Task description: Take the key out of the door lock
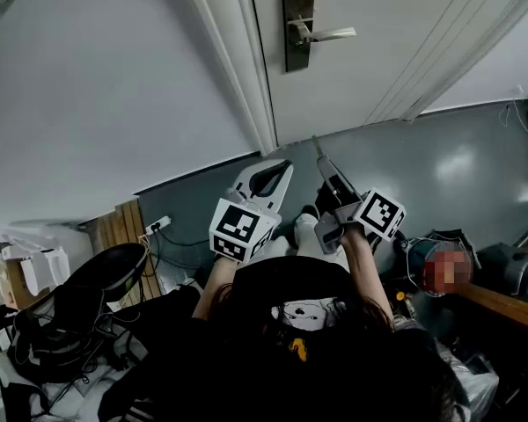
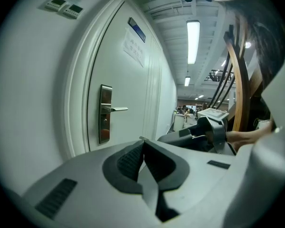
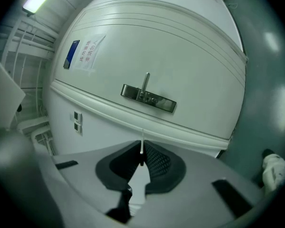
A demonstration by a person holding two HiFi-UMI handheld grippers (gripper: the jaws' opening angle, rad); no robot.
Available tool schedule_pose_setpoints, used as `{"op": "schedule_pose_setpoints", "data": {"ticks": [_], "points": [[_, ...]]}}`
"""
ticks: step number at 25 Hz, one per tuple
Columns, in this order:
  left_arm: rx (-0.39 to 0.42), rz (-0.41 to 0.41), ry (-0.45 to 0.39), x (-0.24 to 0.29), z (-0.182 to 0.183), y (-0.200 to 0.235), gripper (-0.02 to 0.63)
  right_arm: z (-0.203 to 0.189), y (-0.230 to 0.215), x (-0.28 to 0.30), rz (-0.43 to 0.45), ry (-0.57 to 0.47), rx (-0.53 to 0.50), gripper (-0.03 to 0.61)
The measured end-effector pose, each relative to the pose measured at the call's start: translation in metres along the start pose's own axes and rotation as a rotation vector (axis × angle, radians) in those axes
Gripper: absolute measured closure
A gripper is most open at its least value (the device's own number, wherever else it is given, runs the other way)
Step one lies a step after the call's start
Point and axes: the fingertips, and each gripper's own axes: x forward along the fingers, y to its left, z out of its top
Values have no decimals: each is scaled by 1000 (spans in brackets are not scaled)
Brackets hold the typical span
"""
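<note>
The white door carries a steel lock plate (image 1: pixel 297 26) (image 2: pixel 105 113) (image 3: pixel 148 99) with a lever handle (image 1: pixel 326 34). I see no key in the plate. My right gripper (image 1: pixel 322 160) (image 3: pixel 142 152) is shut on a thin metal key (image 1: pixel 316 144) (image 3: pixel 142 144), whose blade sticks out past the pads toward the door. It hangs well short of the door, below the lock. My left gripper (image 1: pixel 285 169) (image 2: pixel 143 146) sits beside it on the left, also back from the door, its pads pressed together with nothing between them.
A paper notice (image 2: pixel 134 49) (image 3: pixel 88 53) is stuck on the door. Wall switches (image 2: pixel 64 6) sit left of the frame. On the grey floor lie a power strip (image 1: pixel 158 225), black bags and a chair (image 1: pixel 88 297) at lower left. Desks and cables stand at right.
</note>
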Motion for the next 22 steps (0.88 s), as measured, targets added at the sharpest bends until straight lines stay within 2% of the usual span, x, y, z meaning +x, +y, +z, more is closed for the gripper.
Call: {"op": "schedule_pose_setpoints", "data": {"ticks": [9,22], "points": [[10,-32,-7,-30,-13,-39,606,-33,6,-45,-6,-14,-27,557],[5,-50,-13,-49,-20,-55,606,-61,9,-63,-25,0,-43,557]]}}
